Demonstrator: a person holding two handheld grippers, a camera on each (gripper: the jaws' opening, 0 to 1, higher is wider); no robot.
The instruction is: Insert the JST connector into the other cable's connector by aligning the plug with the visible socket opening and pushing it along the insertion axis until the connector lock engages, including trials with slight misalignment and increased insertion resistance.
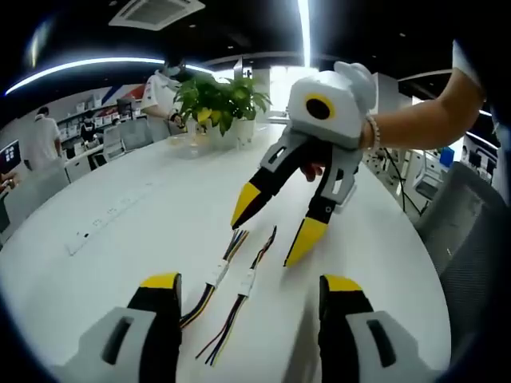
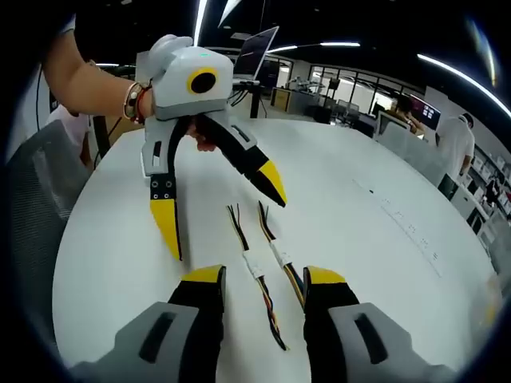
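Two short cables lie side by side on the white table [image 1: 120, 239], each with a small white JST connector mid-length and thin coloured wires fanning out at both ends. In the left gripper view the connectors [image 1: 217, 273] [image 1: 246, 281] lie between my left gripper's [image 1: 251, 283] open jaws. My right gripper [image 1: 273, 225] hovers open just beyond them, held by a hand. In the right gripper view the same connectors [image 2: 254, 267] [image 2: 279, 254] lie just ahead of my open right gripper [image 2: 263, 276]. The left gripper [image 2: 223, 214] stands open above the cables' far ends. Neither gripper holds anything.
A potted plant [image 1: 219, 100] stands at the table's far end. Grey chairs [image 1: 471, 231] [image 2: 40, 207] flank the table edge. A laptop [image 2: 259, 48] sits at the other end. People stand at desks in the background. A faint strip of markings [image 2: 407, 227] runs across the table.
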